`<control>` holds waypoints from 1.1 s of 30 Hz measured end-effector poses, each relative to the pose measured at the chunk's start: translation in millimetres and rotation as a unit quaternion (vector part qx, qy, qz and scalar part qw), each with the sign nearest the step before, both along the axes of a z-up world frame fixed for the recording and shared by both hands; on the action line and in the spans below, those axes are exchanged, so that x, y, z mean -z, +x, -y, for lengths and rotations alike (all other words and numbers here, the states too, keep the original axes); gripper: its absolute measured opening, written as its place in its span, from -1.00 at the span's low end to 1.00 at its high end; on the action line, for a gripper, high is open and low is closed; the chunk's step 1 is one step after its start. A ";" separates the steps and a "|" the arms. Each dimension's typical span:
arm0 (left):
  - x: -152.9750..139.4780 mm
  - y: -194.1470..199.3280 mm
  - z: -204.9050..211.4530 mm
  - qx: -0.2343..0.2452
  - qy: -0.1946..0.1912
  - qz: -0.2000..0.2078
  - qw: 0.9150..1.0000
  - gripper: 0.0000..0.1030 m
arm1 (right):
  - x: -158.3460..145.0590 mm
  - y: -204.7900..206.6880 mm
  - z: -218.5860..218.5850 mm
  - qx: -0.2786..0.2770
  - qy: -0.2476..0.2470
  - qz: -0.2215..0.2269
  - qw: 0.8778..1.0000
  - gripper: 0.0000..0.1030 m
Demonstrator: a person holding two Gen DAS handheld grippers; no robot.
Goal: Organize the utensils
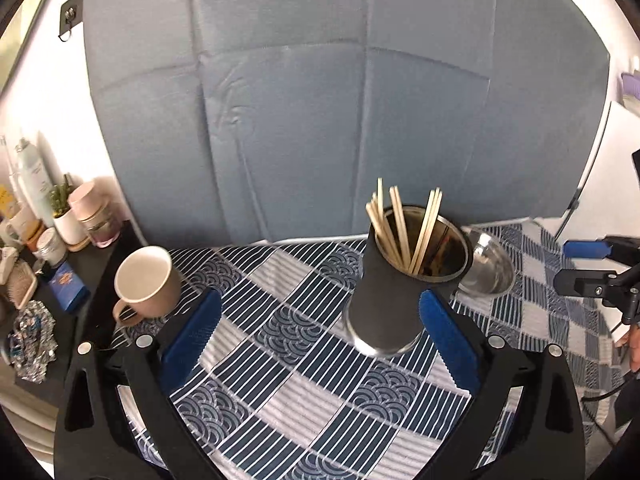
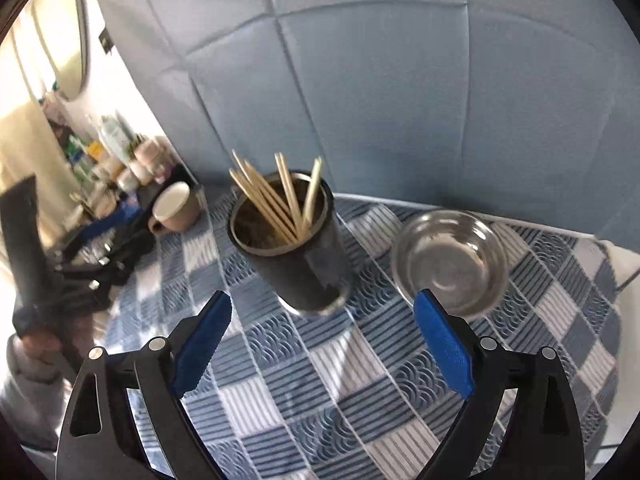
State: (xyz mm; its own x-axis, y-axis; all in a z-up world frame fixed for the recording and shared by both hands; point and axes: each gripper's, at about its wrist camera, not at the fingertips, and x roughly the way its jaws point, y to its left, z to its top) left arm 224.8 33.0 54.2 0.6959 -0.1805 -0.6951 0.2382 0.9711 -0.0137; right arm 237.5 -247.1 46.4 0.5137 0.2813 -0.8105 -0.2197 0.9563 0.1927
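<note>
Both grippers, left gripper (image 1: 320, 320) and right gripper (image 2: 322, 320), hanging released, empty; chopsticks (image 1: 400, 232) sitting in holder (image 1: 396, 296); likely finishing, needing withdrawal.

Blurred shelf clutter (image 2: 100, 168); chopstick (image 2: 276, 200) lower ends hidden inside cup (image 2: 304, 264).

Each camera sits just behind its own gripper, looking steeply down along the two fingers at the table. The left gripper (image 1: 320, 316) has the black cup (image 1: 400, 280) close ahead, toward its right finger. The right gripper (image 2: 324, 320) has the cup (image 2: 292, 248) close ahead, the steel bowl (image 2: 450, 262) ahead-right. Both views share cup, bowl, mug and tablecloth.
</note>
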 end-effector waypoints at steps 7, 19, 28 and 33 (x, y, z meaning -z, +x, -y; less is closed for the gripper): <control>8.0 -29.1 4.4 -0.007 0.013 -0.021 1.000 0.88 | 8.3 -31.7 2.5 -0.005 0.009 0.002 1.000 0.72; 10.4 -69.9 9.6 -0.026 0.006 -0.049 0.998 0.88 | 9.5 -80.8 -1.8 0.020 0.007 0.003 1.000 0.72; -7.7 -92.8 4.1 -0.063 -0.025 -0.058 0.996 0.88 | 20.5 -108.5 -10.0 0.020 0.020 -0.024 0.999 0.72; -11.7 -105.8 14.4 -0.044 -0.009 -0.066 0.997 0.88 | 16.1 -119.6 -13.6 0.020 0.019 -0.027 0.999 0.72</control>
State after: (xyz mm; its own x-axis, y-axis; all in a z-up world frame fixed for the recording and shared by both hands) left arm 119.0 18.6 65.9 0.6126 -0.1360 -0.7786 0.1463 0.9876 -0.0575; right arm 117.9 -233.4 30.3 0.4804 0.2919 -0.8270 -0.1692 0.9561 0.2392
